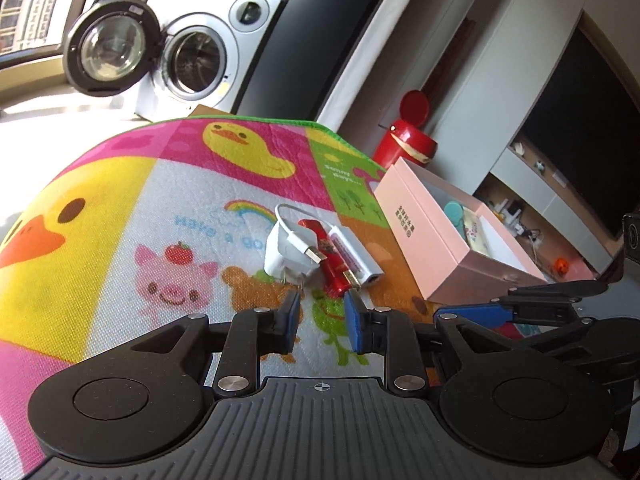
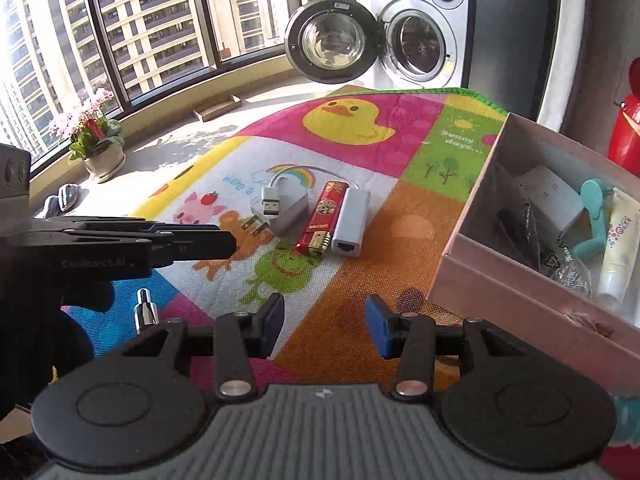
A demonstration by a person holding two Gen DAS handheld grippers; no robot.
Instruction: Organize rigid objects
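A white plug charger (image 1: 286,254) (image 2: 286,206) with a short USB cable, a red lighter (image 1: 330,256) (image 2: 322,220) and a silver network adapter (image 1: 356,256) (image 2: 350,216) lie side by side on the cartoon play mat (image 1: 120,208) (image 2: 352,272). My left gripper (image 1: 322,314) is open and empty, just short of the three. My right gripper (image 2: 324,322) is open and empty, a little further back from them. The left gripper shows from the side in the right wrist view (image 2: 224,240). The right gripper shows in the left wrist view (image 1: 472,314).
An open pink box (image 1: 424,236) (image 2: 520,280) stands right of the objects; it holds a tube, a teal item and small packets. A red flask (image 1: 408,140) stands behind it. A washing machine (image 1: 200,60) (image 2: 416,32) with its door open and a potted plant (image 2: 94,140) are on the floor beyond.
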